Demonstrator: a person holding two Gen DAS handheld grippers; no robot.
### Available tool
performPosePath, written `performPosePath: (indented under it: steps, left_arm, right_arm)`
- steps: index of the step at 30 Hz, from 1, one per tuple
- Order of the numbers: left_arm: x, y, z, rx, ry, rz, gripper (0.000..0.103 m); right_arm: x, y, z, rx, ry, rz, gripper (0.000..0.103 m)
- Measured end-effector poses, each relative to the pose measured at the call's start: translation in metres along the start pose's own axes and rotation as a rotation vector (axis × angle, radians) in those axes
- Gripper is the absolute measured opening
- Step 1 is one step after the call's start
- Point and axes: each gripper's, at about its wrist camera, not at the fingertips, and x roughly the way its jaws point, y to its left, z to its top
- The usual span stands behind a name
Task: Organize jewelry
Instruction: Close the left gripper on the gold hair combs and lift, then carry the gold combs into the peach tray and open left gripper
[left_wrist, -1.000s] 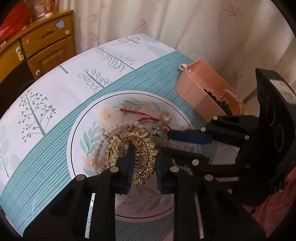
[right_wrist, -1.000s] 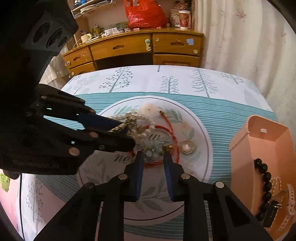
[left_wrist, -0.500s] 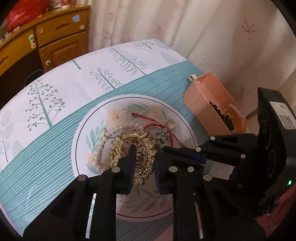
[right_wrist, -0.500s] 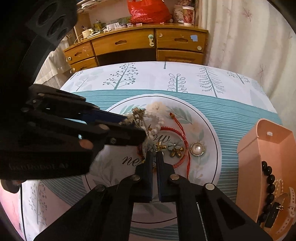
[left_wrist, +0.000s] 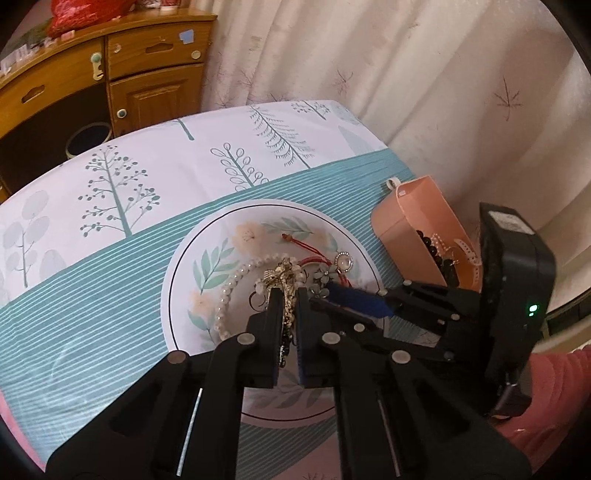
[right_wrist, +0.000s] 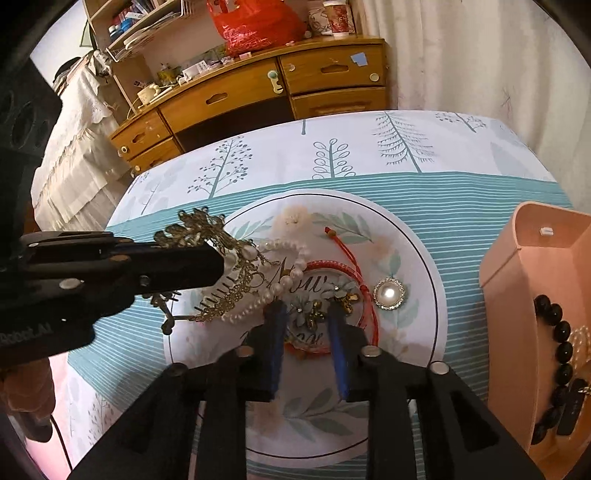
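Observation:
A round floral plate (left_wrist: 192, 269) (right_wrist: 413, 258) on the table holds a pearl necklace (left_wrist: 225, 291) (right_wrist: 284, 280), a red cord bracelet (right_wrist: 351, 269), a flower clip (right_wrist: 317, 306) and a pearl brooch (right_wrist: 388, 294). My left gripper (left_wrist: 287, 295) is shut on a gold filigree hair comb (right_wrist: 221, 251) and holds it tilted above the plate's left side. My right gripper (right_wrist: 304, 314) is open, its blue fingers either side of the flower clip. A peach box (right_wrist: 517, 266) (left_wrist: 406, 221) at the right holds black beads (right_wrist: 557, 332) and other pieces.
The table wears a teal-striped cloth with tree prints (right_wrist: 332, 155). A wooden dresser (right_wrist: 258, 96) stands beyond the far edge. A curtain (left_wrist: 406, 92) hangs close behind the box. A bed with white skirt (right_wrist: 74, 147) is at the far left.
My left gripper has closed on the gold comb and lifted it off the plate, dragging the pearls. My right gripper, shut half a second ago, has opened around the flower clip.

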Motion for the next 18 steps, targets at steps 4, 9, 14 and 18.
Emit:
performPosePath:
  steps: [4, 9, 14, 18]
  left_arm:
    - [-0.013, -0.001, 0.001, -0.022, -0.023, 0.000, 0.004]
    - [-0.037, -0.008, 0.002, -0.036, -0.055, 0.003, 0.004]
    - [-0.069, -0.021, 0.000, -0.038, -0.087, -0.003, 0.004]
    - [-0.093, -0.031, -0.008, -0.048, -0.103, -0.016, 0.004]
  right_arm:
    - [0.000, 0.004, 0.001, -0.012, 0.004, -0.012, 0.013]
    - [-0.006, 0.004, 0.002, 0.033, 0.020, 0.002, 0.013]
    - [-0.026, 0.000, 0.003, 0.137, 0.019, 0.040, 0.013]
    - [-0.051, -0.002, -0.004, 0.245, 0.015, 0.103, 0.013]
